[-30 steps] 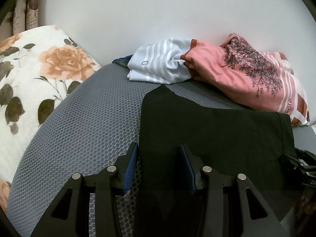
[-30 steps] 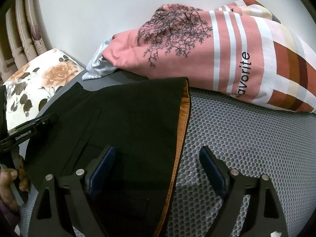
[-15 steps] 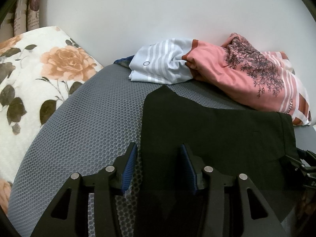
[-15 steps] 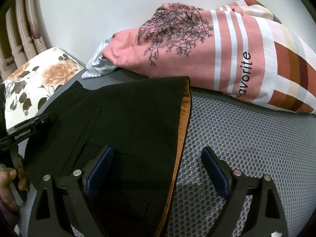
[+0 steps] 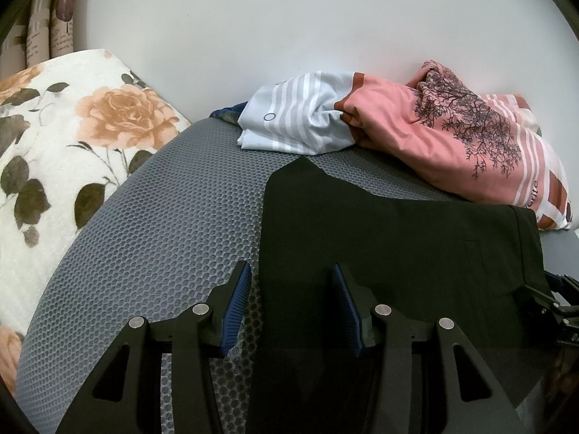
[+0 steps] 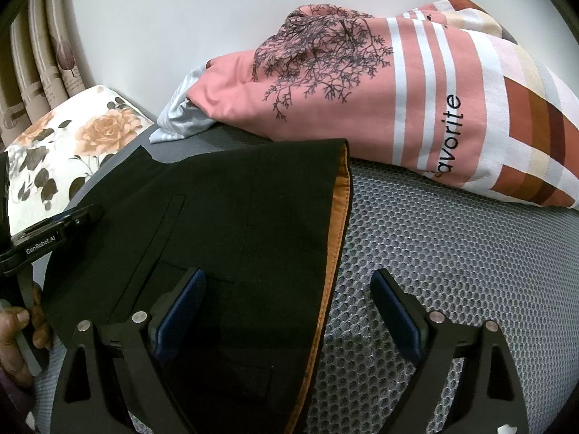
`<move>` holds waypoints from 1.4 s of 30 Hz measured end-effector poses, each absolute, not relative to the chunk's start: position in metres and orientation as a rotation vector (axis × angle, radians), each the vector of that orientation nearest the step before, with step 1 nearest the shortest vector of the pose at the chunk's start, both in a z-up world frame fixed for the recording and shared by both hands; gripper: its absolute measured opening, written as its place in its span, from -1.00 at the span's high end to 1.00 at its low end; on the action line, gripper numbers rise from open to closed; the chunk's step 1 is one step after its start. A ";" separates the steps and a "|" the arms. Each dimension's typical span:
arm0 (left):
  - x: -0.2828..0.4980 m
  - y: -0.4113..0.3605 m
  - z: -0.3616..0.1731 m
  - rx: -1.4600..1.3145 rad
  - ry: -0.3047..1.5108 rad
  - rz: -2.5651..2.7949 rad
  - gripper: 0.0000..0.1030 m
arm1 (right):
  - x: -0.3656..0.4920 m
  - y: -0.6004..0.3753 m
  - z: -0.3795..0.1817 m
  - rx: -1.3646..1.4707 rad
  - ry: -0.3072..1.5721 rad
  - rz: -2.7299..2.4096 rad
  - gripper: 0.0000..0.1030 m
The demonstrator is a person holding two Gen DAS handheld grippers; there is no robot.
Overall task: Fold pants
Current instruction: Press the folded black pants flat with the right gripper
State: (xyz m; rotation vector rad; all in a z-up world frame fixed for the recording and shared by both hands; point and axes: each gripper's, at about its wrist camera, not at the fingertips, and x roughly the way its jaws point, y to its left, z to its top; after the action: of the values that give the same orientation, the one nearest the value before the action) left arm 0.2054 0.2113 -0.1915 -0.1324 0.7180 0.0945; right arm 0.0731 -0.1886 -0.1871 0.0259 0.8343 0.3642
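Reading "GenRobot.AI", left gripper [image 6: 54, 231] jaws and right gripper [image 6: 289, 307] jaws straddle black pants [image 6: 235, 224], released.

The folded black fabric pants [image 6: 235, 224] have an orange inner band. The grey honeycomb-mesh bed surface [image 5: 173, 238] lies under them. The pink cloth [image 6: 325, 108] carries a black tree print, white stripes and brown checks. The white pillow [image 5: 54, 144] shows peach roses; a dark blue cloth [image 5: 228, 113], perhaps patterned, lies behind.

The right gripper [image 6: 289, 307] has its jaws spread a little wider than a second ago, straddling the black pants' [image 6: 235, 224] orange-lined edge.
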 end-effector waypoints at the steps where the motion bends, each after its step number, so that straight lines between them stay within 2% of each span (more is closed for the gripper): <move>1: 0.205 0.211 -0.191 -0.132 0.718 0.095 0.07 | 0.073 -0.188 -0.187 0.025 0.835 0.364 -0.77; 42: 0.205 0.212 -0.189 -0.126 0.713 0.103 0.06 | 0.071 -0.191 -0.190 0.019 0.839 0.369 -0.83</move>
State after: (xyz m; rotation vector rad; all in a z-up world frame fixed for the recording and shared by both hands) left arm 0.2054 0.2125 -0.1887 -0.1258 0.7127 0.1027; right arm 0.0710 -0.1905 -0.1898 0.0195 0.8394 0.3689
